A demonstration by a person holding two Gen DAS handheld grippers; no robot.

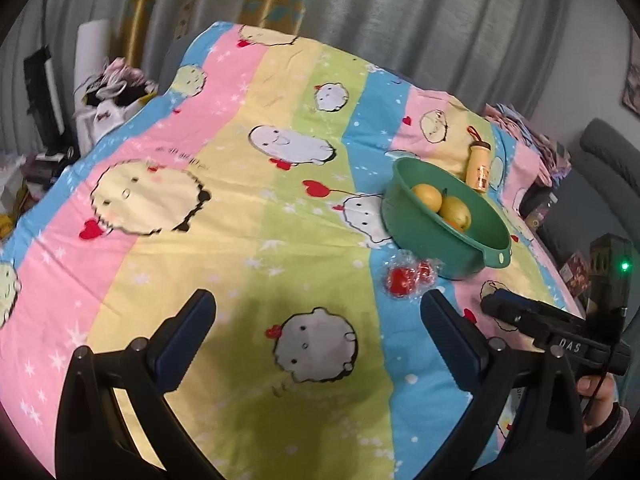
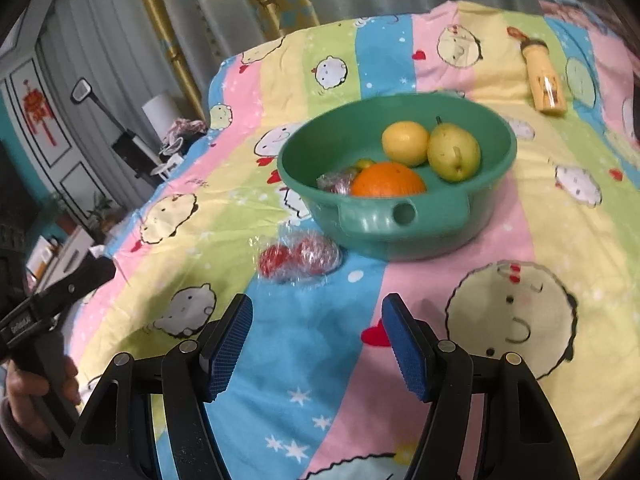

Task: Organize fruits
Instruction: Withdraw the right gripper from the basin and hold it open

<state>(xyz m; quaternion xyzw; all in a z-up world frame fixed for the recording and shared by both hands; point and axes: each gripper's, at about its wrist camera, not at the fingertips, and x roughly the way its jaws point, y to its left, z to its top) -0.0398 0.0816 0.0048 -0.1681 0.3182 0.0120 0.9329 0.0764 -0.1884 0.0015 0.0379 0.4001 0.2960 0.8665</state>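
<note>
On the striped cartoon bedsheet (image 2: pixel 500 248) stands a green plastic basin (image 2: pixel 496 136), its handle tab with a round hole turned toward six o'clock in the right wrist view. Inside it lie a lemon (image 2: pixel 405 142), a pear (image 2: pixel 454 152) with its stem toward twelve o'clock and long axis roughly upright in that view, and an orange (image 2: pixel 388 180) whose lower half the basin's rim cuts off. At nine o'clock of the orange sits something in crinkled wrap (image 2: pixel 338 182), too blurred and hidden to name.

Just outside the basin, at its seven o'clock, lies a clear plastic bag of small red fruits (image 2: pixel 298 258); glare hides their number and kind. Its long axis runs nine to three.

A yellow bottle (image 2: pixel 546 80) lies on its side beyond the basin, cap toward eleven o'clock.

The right gripper (image 2: pixel 318 344) hangs above the sheet, jaws apart and empty. The left gripper (image 1: pixel 318 344) likewise stands spread, nothing between its pads.
</note>
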